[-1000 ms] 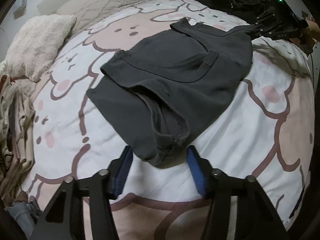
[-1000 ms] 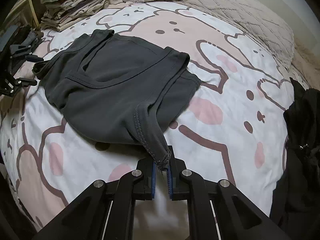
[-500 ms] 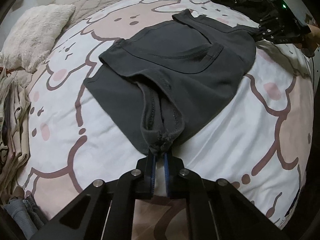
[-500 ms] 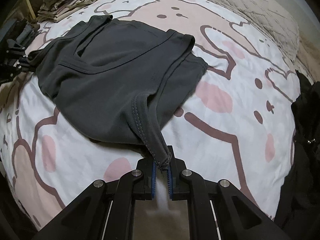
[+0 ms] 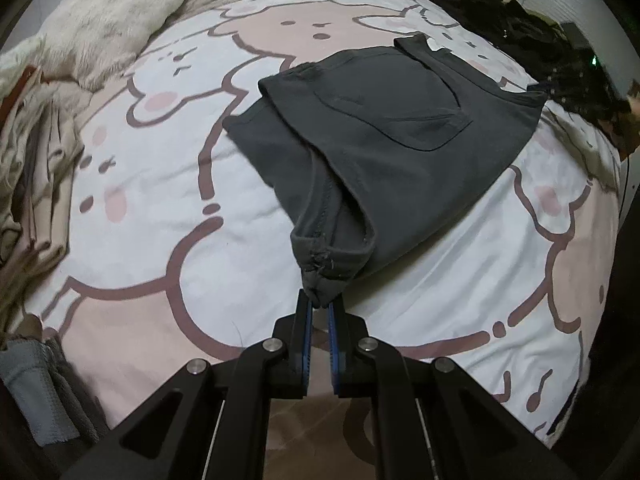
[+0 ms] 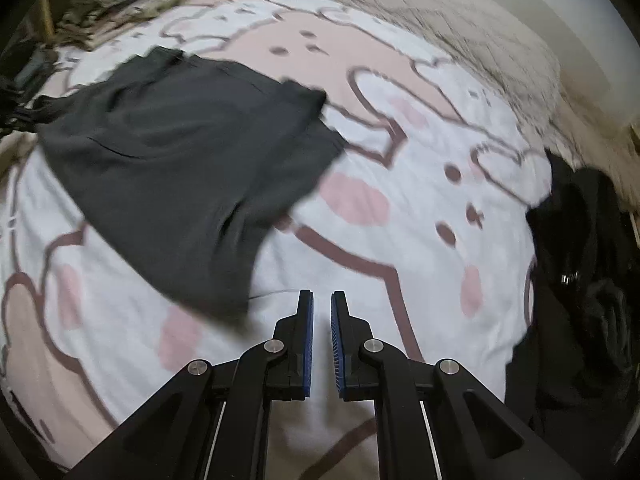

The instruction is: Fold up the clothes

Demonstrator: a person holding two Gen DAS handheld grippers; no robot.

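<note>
While left gripper (image 5: 320, 307) pinches bunched corner of dark grey garment (image 5: 384, 136), rest of garment lies folded ahead of it on cartoon-print bedspread (image 5: 160, 216). Right gripper (image 6: 322, 300) holds nothing, blue pads nearly together with narrow gap; garment (image 6: 180, 152) ahead to its left, blurred. Black clothes pile (image 6: 580, 280) at its right. Fluffy pillow (image 5: 108, 12) far ahead-left of left gripper.
</note>
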